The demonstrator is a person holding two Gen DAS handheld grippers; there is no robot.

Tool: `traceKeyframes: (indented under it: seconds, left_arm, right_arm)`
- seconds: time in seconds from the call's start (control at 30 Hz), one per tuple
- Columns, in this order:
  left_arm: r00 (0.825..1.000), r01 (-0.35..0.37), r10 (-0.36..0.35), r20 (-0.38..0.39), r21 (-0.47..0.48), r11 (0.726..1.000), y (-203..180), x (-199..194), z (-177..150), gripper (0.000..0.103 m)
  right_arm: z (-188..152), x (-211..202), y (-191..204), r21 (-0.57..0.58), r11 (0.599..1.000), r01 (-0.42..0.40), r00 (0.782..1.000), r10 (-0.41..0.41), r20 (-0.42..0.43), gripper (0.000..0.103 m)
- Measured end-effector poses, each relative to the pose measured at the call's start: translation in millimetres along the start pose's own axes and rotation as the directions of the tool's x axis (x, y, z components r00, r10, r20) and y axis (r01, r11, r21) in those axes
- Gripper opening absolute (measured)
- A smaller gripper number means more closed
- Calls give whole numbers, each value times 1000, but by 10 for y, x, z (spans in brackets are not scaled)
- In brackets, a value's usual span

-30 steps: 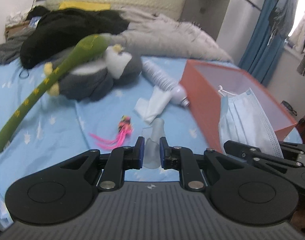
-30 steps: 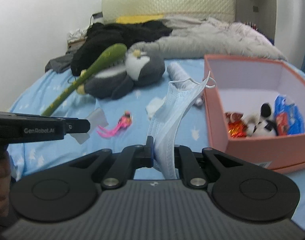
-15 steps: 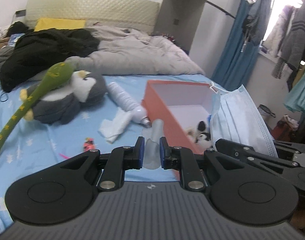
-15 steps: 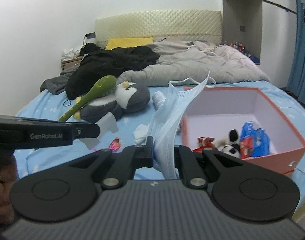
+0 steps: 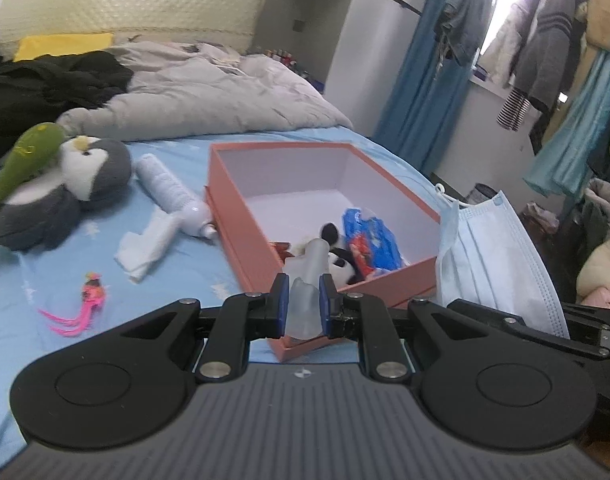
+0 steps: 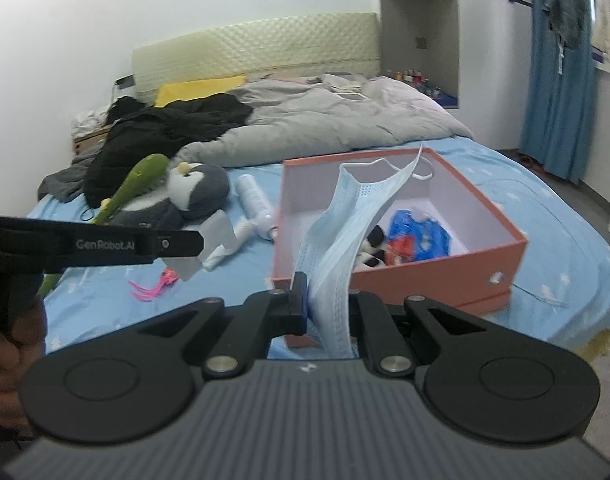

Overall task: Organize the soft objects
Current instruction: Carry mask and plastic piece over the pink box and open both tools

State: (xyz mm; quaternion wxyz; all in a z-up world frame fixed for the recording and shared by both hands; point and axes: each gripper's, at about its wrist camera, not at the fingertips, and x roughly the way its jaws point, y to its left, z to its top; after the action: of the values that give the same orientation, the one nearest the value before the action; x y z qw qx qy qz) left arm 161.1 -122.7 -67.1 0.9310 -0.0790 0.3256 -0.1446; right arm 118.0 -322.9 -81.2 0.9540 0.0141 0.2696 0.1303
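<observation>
A bed with a light blue star-print sheet fills both views, and a rumpled grey duvet and a black garment are heaped toward its quilted headboard. Blue curtains hang at the window side. On the sheet sits an open salmon-pink box with a white inside; it holds a small black-and-white plush and a blue-and-red packet. To the left of the box lies a grey-and-white penguin plush with a long green plush lying across it. Between penguin and box lies a white bottle on its side, with a crumpled white tissue touching its near end. A small pink toy with trailing strands lies nearer on the sheet, apart from the rest.

The right gripper is clamped on a pale blue face mask, which stands up from its jaws in front of the box, its ear loop at the top. The left gripper is closed on a small translucent, frosted soft piece, held above the near corner of the box. A hand grips the left gripper's handle at the edge of the right wrist view.
</observation>
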Motion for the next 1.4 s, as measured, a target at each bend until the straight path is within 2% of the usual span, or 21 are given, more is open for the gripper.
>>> traceKeyframes:
  seconds: [0.17,0.23,0.33,0.5,0.67,0.83,1.03,1.1,1.23,1.27,1.3,1.37,1.4]
  left_arm:
    - [999,15,-17,34,43,999,-77,211,261,19]
    - [999,3,-6,52,67,998,-102,303,407,19]
    - [997,23,-28,66,76,997,-112,480,657,19]
    - [999,37,-40,32,96,995,-180,836,1035,19]
    - [999,49,-46,-21,111,993,-228,1165,1372,19]
    - [995,49,-39,-90,110,993,-280,1463,1590,19]
    - [978,56,-35,-207,95,994,-273,1861,1609,19]
    - [964,66,-44,-261,77,995,-240,1985,1575,19]
    - [956,55,-31,-292,76,996,-218,2092,1484,20]
    - [953,53,-29,-301,72,996,-211,2109,1471,23]
    - [953,47,-26,-303,63,997,-196,2125,1461,35]
    - [953,33,-21,-302,35,999,-157,2133,1458,44]
    - [954,30,-19,-299,31,999,-150,2125,1457,48]
  right_arm:
    - [60,73,-143,-1,1000,19,999,-19,32,9]
    - [140,147,-215,5,1000,21,999,-21,42,9]
    - [343,264,-309,1,999,37,996,-37,77,9]
    - [692,518,-453,-19,999,45,994,-43,100,9]
    - [1057,917,-690,32,999,32,999,-33,34,9]
    - [1211,1381,-900,34,998,48,994,-45,-102,9]
    - [1109,1729,-1102,90,994,61,967,-37,-253,9]
    - [1053,1789,-1155,106,992,75,958,-42,-284,9]
    - [964,1862,-1198,128,988,84,946,-38,-322,12]
    - [948,1870,-1198,119,989,90,944,-47,-328,12]
    - [936,1875,-1204,116,988,97,942,-53,-332,12]
    - [919,1874,-1212,109,988,109,940,-66,-335,14]
    - [923,1877,-1220,102,988,116,939,-76,-335,27]
